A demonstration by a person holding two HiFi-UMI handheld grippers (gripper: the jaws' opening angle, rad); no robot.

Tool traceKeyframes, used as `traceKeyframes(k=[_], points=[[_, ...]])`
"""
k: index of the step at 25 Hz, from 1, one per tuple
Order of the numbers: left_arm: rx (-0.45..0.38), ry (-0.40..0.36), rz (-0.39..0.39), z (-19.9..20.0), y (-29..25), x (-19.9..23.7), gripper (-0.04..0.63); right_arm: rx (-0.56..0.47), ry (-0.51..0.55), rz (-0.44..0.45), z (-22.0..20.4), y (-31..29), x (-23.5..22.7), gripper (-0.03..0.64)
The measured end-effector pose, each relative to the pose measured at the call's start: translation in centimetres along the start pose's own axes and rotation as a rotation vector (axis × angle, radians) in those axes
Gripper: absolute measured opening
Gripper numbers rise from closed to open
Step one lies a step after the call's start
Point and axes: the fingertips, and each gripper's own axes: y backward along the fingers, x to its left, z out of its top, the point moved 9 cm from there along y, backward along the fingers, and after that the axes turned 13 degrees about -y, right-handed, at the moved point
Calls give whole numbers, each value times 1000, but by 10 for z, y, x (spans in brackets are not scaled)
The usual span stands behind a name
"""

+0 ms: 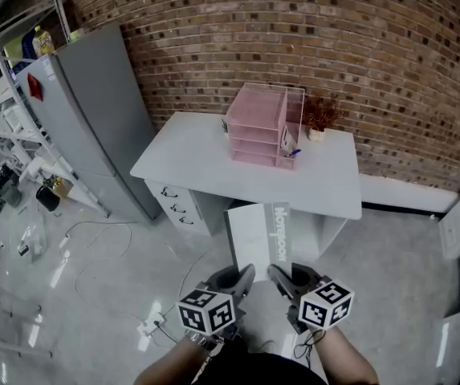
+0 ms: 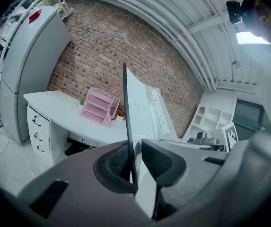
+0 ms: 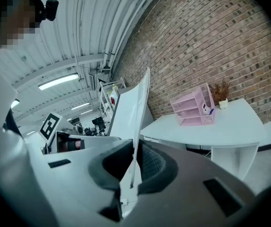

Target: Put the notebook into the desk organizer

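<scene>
Notebook (image 1: 259, 233) gripped by left tongs (image 1: 244, 276) and right tongs (image 1: 278, 274).

The desk organizer (image 1: 258, 127) looks like translucent plastic, the wall (image 1: 294, 30) rough brick

White notebook (image 1: 258, 231), pink desk organizer (image 1: 254, 127), white desk (image 1: 189, 155), reddish-brown brick wall (image 1: 334, 30)
</scene>
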Motion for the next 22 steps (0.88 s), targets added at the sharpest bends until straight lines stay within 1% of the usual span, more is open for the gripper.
traceKeyframes(k=[7, 13, 22], points=[[4, 28, -6, 6, -11, 46, 48, 21, -18, -11, 10, -46, -8, 25], [9, 47, -21, 17, -25, 93, 48, 30, -26, -32, 25, -91, -15, 23], [18, 33, -54, 36, -36, 158, 48, 16, -33, -53, 41, -154, -17, 21]])
